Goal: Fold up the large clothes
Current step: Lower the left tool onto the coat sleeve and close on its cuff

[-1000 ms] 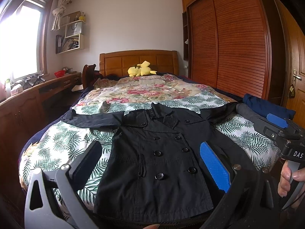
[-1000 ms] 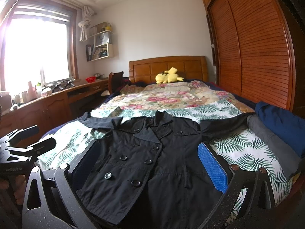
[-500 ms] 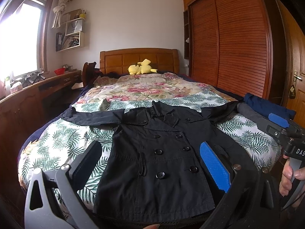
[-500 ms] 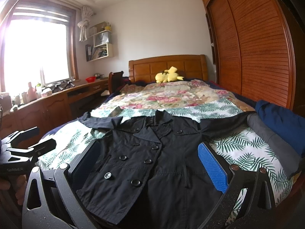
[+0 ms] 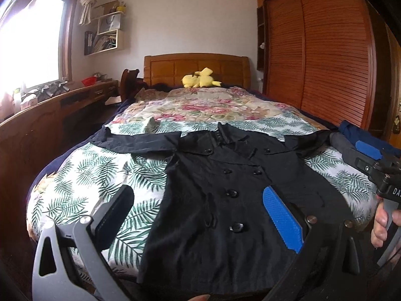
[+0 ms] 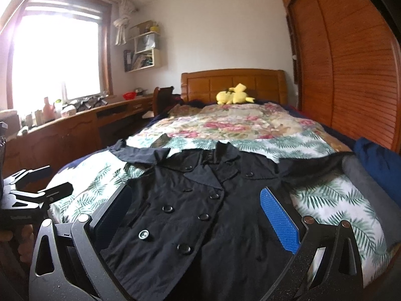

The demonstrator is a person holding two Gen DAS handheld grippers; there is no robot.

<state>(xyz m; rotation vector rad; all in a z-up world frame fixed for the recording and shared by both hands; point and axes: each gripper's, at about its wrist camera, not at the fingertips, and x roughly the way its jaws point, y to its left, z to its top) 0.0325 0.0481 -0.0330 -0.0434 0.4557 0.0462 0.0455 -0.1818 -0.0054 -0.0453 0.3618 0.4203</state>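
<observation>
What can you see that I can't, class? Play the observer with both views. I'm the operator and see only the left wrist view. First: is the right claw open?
Observer: Yes. The right wrist view shows the right claw spread wide, gripping nothing, with the black coat lying beyond it.
Operator: How does my left claw look from outside?
Observer: The left claw is at that view's left edge, open and apart from the coat.
Operator: Anything by the window?
Observer: A pink bottle stands on the wooden counter.

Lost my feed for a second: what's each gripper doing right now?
Left gripper: open, holding nothing, above the black coat.
Right gripper: open, holding nothing, above the same coat.
</observation>
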